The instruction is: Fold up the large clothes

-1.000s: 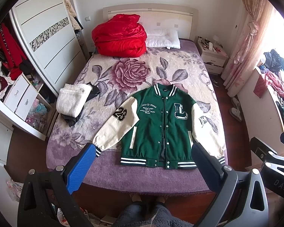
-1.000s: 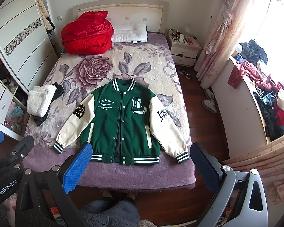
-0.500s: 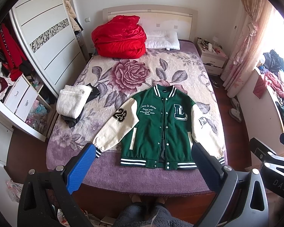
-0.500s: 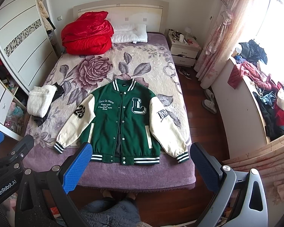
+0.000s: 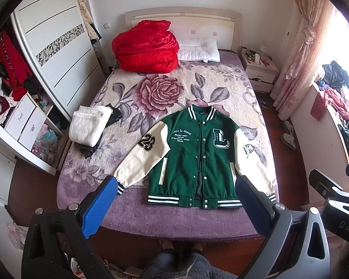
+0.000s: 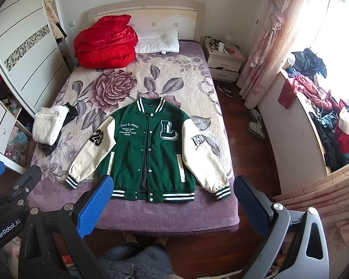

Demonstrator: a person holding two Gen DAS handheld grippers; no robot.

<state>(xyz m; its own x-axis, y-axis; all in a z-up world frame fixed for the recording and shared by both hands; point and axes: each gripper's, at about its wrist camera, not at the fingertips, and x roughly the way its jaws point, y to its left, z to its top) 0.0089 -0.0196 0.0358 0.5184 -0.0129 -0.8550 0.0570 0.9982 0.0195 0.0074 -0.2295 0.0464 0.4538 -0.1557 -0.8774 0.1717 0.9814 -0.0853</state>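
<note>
Nothing has shifted over the last second: the green jacket (image 6: 149,148) lies flat, face up, sleeves spread, at the foot of the bed (image 6: 179,207). The left gripper (image 5: 176,200) and right gripper (image 6: 172,197) hover above the bed's end, both spread wide and empty. Folding hasn't begun, I'd say.

Jacket (image 6: 149,148) flat on bed (image 6: 174,211) near foot edge. Folded towel (image 6: 47,125) left of it, well apart. Bundled duvet (image 6: 105,44) and pillow (image 6: 158,40) behind, at headboard. Nightstand (image 6: 224,61) right of bed; contents unclear.
</note>
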